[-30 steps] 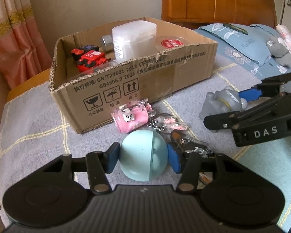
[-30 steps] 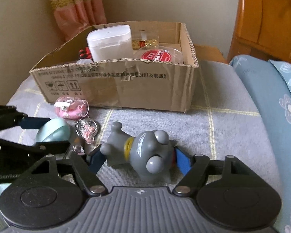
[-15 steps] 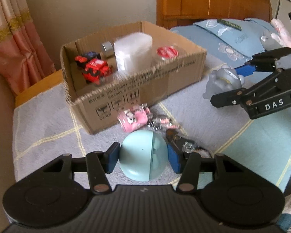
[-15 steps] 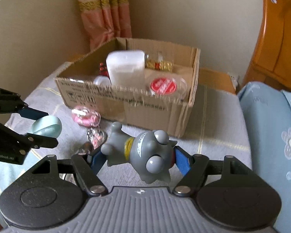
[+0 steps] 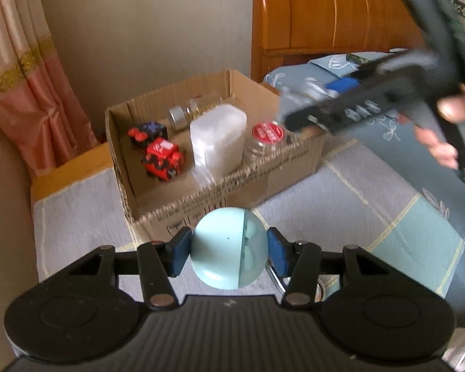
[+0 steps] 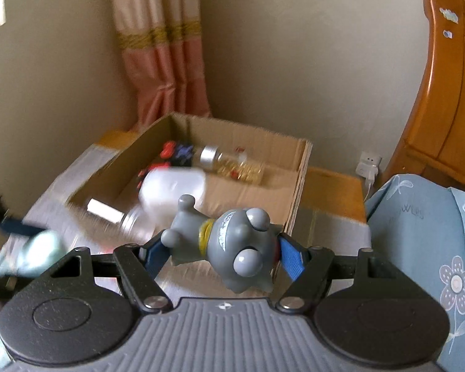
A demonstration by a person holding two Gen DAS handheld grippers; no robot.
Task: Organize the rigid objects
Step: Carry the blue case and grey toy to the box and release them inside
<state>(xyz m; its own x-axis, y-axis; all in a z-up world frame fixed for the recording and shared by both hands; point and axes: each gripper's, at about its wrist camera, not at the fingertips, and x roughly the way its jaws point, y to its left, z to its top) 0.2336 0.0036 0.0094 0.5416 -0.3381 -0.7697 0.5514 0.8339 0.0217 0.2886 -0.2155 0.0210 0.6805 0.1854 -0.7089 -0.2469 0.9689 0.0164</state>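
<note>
My left gripper is shut on a pale blue ball-shaped case and holds it above the near wall of the cardboard box. My right gripper is shut on a grey toy figure with a yellow collar, held in the air over the box's right corner; it shows blurred in the left wrist view. The box holds a red toy car, a white plastic container, a red-lidded jar and small bottles.
The box sits on a grey checked blanket on a bed. A wooden headboard stands behind, blue pillows at the right, a pink curtain at the left. A plug sits in a wall socket.
Both grippers have risen and moved toward the box with their objects. The right gripper now hangs over the box's right corner; the loose items on the blanket have dropped out of view.
</note>
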